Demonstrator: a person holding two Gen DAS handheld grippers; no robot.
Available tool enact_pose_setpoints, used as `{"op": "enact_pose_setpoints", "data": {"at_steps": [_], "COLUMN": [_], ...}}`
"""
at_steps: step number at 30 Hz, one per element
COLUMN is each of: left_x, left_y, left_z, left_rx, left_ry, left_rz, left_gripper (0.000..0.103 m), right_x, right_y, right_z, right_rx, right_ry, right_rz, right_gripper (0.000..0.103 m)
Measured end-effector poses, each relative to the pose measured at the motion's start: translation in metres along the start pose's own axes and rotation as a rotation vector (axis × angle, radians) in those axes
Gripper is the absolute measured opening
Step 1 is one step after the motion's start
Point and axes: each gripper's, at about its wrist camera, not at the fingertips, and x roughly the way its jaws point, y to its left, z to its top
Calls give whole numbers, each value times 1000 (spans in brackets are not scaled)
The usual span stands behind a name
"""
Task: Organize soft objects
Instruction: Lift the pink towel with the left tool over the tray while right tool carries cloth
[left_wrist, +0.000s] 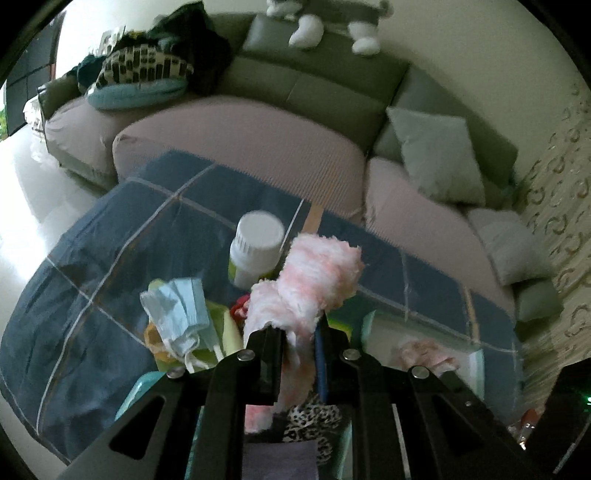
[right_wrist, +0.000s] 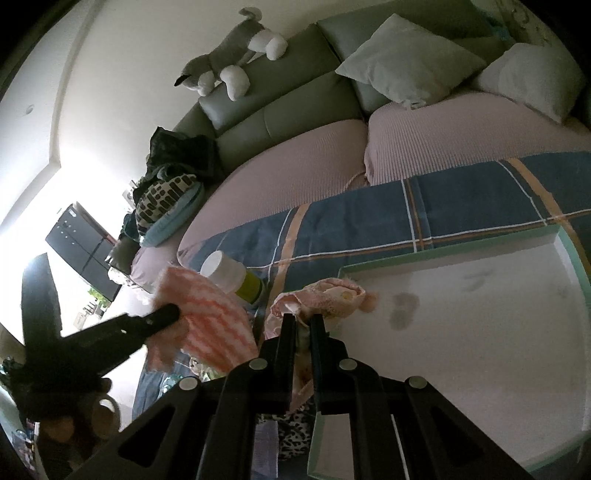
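Left tongs (left_wrist: 297, 334) clenched on pink fluffy cloth (left_wrist: 314, 280), hanging clear above bench clutter. Right tongs (right_wrist: 303, 325) pinch pink lace cloth (right_wrist: 325, 295) at tray (right_wrist: 480, 254) left rim; tray lies right of both, right hand nearer.

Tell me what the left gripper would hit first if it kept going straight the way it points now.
Probably the white-capped bottle, which stands just beyond the pink cloth clamped in the left gripper. The cloth itself would touch first. Depth is hard to judge; it could pass above onto the blue plaid blanket.
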Motion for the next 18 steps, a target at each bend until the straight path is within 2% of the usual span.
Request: {"op": "enact_pose_setpoints", "data": {"at_steps": [18], "left_x": [-58], "left_y": [-27], "left_z": [4], "left_rx": [95], "left_ry": [-194], "left_rz": [-107], "left_gripper": [15], "right_x": [-34], "right_y": [1], "right_z": [5], "right_rx": [-11], "right_ry": [-90], "right_rz": [4], "right_gripper": [8]}}
